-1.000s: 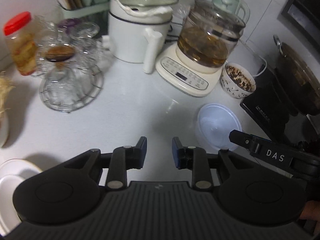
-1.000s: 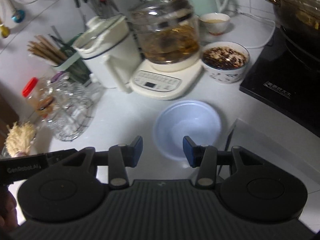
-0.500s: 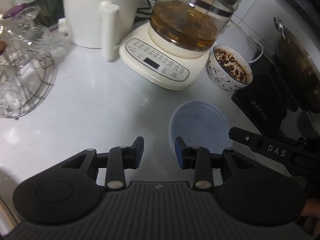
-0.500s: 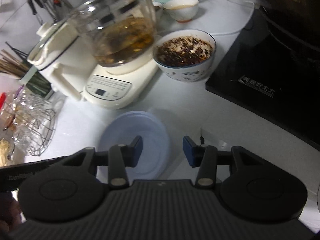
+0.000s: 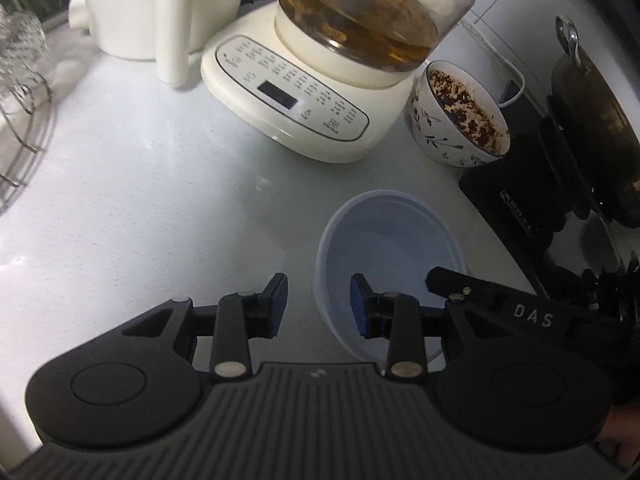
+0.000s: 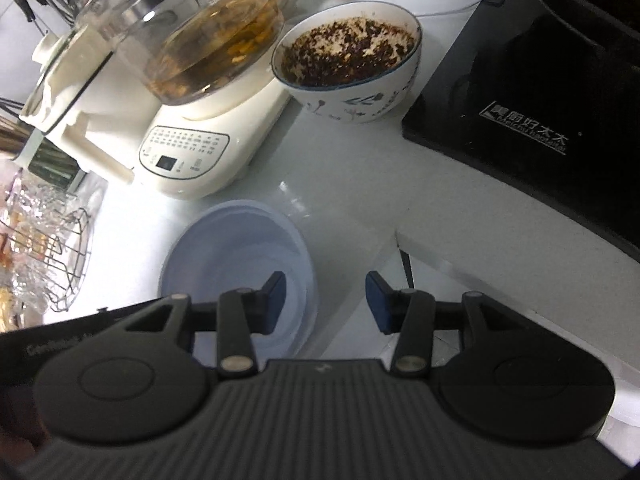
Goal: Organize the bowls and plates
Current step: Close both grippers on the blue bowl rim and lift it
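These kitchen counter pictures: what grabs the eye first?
A pale blue plastic bowl sits empty on the white counter, with the open left gripper and open right gripper straddling its rim from opposite sides. Behind it stand a glass kettle of amber tea and a patterned bowl crusted with dark residue.

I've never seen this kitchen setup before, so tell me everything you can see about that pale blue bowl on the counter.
The pale blue bowl is round, translucent and plastic-looking, empty, sitting upright on the white counter in front of the cream kettle base. Its rim sits between the open fingers of both grippers: the left gripper straddles one side, the right gripper the other. No contact is visible.
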A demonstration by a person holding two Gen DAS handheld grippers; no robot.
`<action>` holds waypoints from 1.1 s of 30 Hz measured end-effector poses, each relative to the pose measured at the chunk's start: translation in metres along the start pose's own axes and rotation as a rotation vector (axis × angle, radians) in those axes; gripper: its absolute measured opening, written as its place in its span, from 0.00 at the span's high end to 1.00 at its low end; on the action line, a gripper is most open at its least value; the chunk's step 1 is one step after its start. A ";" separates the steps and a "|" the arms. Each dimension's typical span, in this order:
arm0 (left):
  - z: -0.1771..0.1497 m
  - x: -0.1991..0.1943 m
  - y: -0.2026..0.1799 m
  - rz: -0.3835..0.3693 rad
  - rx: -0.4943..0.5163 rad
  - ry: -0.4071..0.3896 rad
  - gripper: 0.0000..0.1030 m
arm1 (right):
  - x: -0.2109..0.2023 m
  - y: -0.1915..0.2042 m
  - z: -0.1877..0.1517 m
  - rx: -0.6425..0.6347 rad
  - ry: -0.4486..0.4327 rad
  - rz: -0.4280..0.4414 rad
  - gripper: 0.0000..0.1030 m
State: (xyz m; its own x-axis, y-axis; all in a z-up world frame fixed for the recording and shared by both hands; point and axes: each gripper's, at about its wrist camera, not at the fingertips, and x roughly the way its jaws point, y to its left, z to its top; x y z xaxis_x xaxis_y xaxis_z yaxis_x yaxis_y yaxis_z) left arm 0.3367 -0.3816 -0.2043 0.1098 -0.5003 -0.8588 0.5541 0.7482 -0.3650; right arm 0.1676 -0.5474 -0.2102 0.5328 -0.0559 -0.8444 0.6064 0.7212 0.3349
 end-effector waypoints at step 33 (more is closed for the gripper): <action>0.000 -0.002 -0.004 0.002 0.027 -0.006 0.91 | -0.003 0.004 -0.002 0.010 0.008 0.090 0.88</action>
State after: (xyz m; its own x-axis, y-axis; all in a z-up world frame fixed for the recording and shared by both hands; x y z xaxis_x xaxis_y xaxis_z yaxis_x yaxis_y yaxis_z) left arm 0.3340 -0.3836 -0.2006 0.1156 -0.5013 -0.8575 0.5757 0.7374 -0.3534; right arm 0.1667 -0.5430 -0.2071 0.5807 0.0149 -0.8140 0.5620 0.7161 0.4140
